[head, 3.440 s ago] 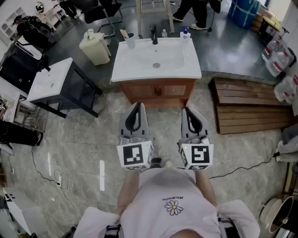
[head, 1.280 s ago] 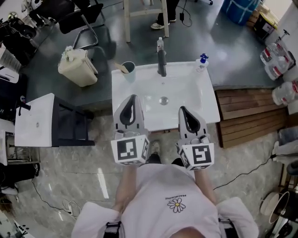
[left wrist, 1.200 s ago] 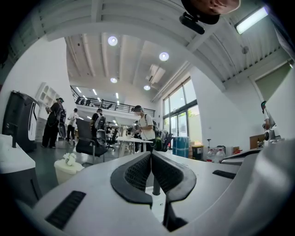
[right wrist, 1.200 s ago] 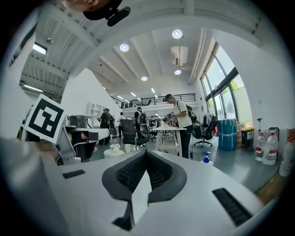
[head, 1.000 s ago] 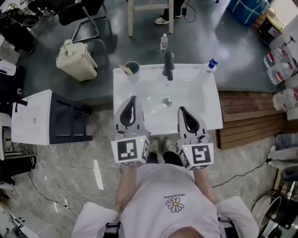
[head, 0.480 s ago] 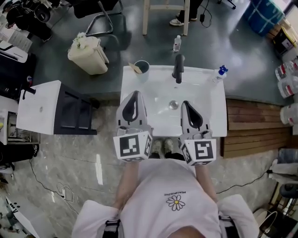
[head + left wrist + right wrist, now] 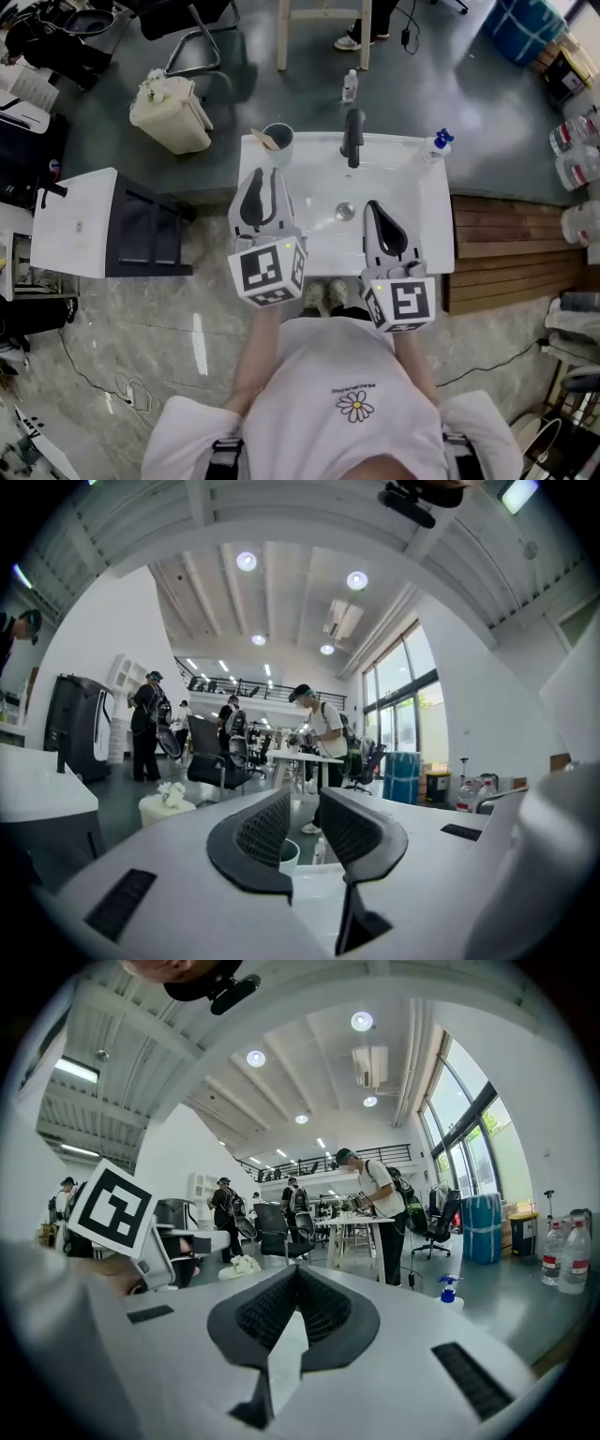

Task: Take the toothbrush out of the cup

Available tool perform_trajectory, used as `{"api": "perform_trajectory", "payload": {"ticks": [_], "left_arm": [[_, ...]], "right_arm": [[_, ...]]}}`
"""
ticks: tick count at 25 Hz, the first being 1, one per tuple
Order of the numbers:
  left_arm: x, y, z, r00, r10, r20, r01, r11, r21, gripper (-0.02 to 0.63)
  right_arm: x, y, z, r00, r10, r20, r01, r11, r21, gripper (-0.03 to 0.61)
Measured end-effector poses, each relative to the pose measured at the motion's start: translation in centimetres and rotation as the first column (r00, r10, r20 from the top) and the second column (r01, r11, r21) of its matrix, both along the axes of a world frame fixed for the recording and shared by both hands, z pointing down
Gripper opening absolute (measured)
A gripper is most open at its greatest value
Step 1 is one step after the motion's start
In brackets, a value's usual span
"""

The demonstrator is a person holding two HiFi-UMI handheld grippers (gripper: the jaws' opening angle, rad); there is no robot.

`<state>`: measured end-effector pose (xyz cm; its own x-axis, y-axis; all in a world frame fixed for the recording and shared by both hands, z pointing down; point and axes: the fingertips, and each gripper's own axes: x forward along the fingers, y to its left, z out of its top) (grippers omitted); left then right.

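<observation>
A pale blue cup (image 7: 278, 142) stands on the sink's back left corner, with a wooden-handled toothbrush (image 7: 263, 141) leaning out of it to the left. My left gripper (image 7: 265, 175) hovers over the sink's left edge, a short way in front of the cup. Its jaws are opening and hold nothing. In the left gripper view the cup (image 7: 289, 853) shows far off through the gap of that gripper (image 7: 305, 803). My right gripper (image 7: 378, 208) is shut and empty over the basin's front right; its jaws meet in the right gripper view (image 7: 298, 1277).
The white sink (image 7: 419, 234) has a black faucet (image 7: 353, 137) at the back and a blue-topped soap bottle (image 7: 437, 144) at its back right corner. A cream bin (image 7: 173, 114) and a white side table (image 7: 75, 220) stand to the left, wooden boards (image 7: 506, 253) to the right.
I have walked up to the sink. My left gripper has moved forward toward the cup and its jaws have parted. The right gripper has stayed shut.
</observation>
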<state>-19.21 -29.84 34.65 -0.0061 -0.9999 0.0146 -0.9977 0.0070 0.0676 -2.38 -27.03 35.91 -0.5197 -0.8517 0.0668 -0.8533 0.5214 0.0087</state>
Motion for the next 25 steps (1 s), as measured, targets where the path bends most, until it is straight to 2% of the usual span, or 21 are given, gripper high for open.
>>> {"api": "perform_trajectory", "payload": {"ticks": [5, 10, 17, 25], "left_arm": [[-1.7, -4.8, 4.5, 0.995, -0.054, -0.086, 0.045, 0.993, -0.11, 0.138], [-3.1, -8.5, 7.1, 0.988, -0.126, -0.083, 0.111, 0.98, -0.166, 0.193], [-3.4, -10.9, 9.9, 0.982, -0.153, -0.114, 0.124, 0.965, -0.23, 0.192], [-3.8, -12.0, 13.1, 0.982, -0.18, -0.063, 0.154, 0.941, -0.3, 0.15]], "right_arm": [[0.4, -0.3, 0.3, 1.0, 0.017, -0.012, -0.017, 1.0, -0.007, 0.012], [0.7, -0.3, 0.9, 0.999, 0.028, -0.033, -0.029, 0.999, -0.019, 0.012], [1.5, 0.1, 1.8, 0.997, 0.062, -0.054, -0.064, 0.997, -0.043, 0.012], [2.4, 0.2, 2.4, 0.994, 0.085, -0.075, -0.089, 0.995, -0.052, 0.012]]}}
